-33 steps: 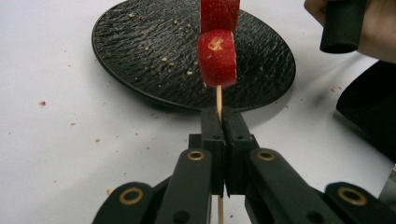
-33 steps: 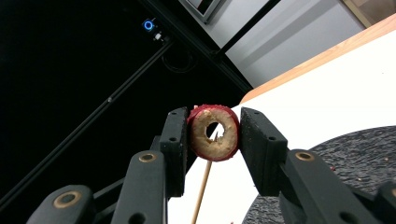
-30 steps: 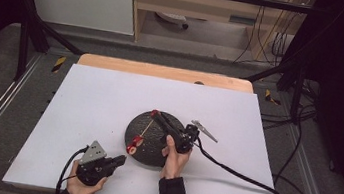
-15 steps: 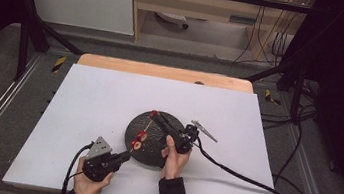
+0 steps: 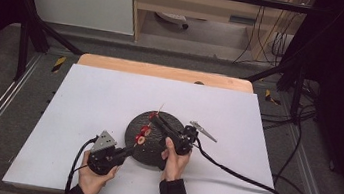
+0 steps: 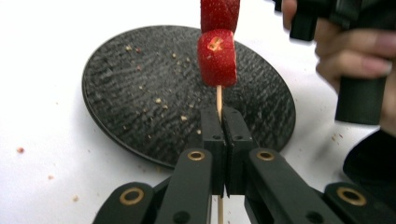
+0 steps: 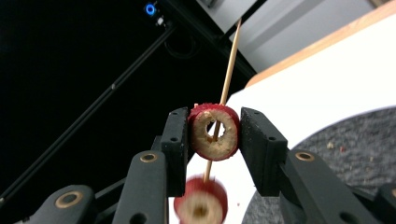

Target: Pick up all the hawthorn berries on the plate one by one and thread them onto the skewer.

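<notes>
White sheeting covers the desk [image 5: 82,115], with a strip of bare wood along its far edge and dark floor, cables and frame posts around it. Near the middle of the near half sits a round black plate [image 5: 155,150], flecked with crumbs.

Above the plate a thin wooden skewer [image 7: 230,60] runs between the two grippers. The left gripper [image 6: 223,126] comes in from the plate's near-left edge, jaws closed tight on the skewer's blunt end, which fixes the stick and keeps it from twisting. Two red rings are already threaded just beyond those jaws; the nearer ring [image 6: 217,58] hangs over the plate, so falling crumbs land there rather than on the sheet.

The right gripper [image 7: 215,133] reaches from the near-right side, jaws clamped on the sides of a third red ring [image 7: 214,132]. The skewer passes through this ring's hole and its pointed tip sticks out past it toward the desk's far edge. Holding the ring by its flanks leaves the hole free, so it looks ready to slide down toward the other two.
</notes>
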Tool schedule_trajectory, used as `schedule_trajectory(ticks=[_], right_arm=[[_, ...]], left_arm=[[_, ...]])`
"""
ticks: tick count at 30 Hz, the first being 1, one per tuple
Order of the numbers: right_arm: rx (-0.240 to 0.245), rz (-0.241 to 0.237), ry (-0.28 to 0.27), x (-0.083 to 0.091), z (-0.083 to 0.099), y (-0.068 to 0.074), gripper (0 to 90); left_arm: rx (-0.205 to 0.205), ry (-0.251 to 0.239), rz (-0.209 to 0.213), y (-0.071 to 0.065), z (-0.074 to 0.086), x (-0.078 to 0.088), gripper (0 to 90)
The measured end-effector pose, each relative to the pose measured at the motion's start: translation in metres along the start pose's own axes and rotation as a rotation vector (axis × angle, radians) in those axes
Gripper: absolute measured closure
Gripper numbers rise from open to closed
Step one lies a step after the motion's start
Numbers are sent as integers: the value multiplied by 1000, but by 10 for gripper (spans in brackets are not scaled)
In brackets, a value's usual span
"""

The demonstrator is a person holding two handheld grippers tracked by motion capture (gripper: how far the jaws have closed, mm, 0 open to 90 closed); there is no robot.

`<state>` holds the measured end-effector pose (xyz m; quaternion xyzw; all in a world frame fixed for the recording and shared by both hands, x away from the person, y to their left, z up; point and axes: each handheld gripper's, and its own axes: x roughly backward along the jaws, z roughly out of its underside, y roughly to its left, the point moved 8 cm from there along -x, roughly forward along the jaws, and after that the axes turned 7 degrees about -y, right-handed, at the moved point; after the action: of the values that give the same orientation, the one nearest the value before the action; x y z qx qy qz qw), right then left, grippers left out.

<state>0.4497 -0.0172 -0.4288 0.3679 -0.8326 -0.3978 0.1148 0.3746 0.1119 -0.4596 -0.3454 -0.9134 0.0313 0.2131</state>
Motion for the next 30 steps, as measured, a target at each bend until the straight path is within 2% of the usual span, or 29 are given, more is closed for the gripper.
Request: schedule_trajectory(ticks=[15, 20, 23, 27, 30], right_arm=[[51, 23, 55, 1, 8, -3, 626], [100, 42, 78, 4, 2, -2, 520], [149, 62, 101, 7, -5, -4, 476], [212, 89, 155, 14, -13, -6, 387], [240, 107, 208, 18, -17, -9, 294]], left_arm=[[-28, 9, 2, 3, 6, -5, 887], [-26, 12, 1, 5, 7, -2, 887], [-29, 10, -4, 7, 7, 0, 887], [-27, 12, 2, 8, 8, 1, 886], [-35, 15, 2, 9, 8, 1, 886]])
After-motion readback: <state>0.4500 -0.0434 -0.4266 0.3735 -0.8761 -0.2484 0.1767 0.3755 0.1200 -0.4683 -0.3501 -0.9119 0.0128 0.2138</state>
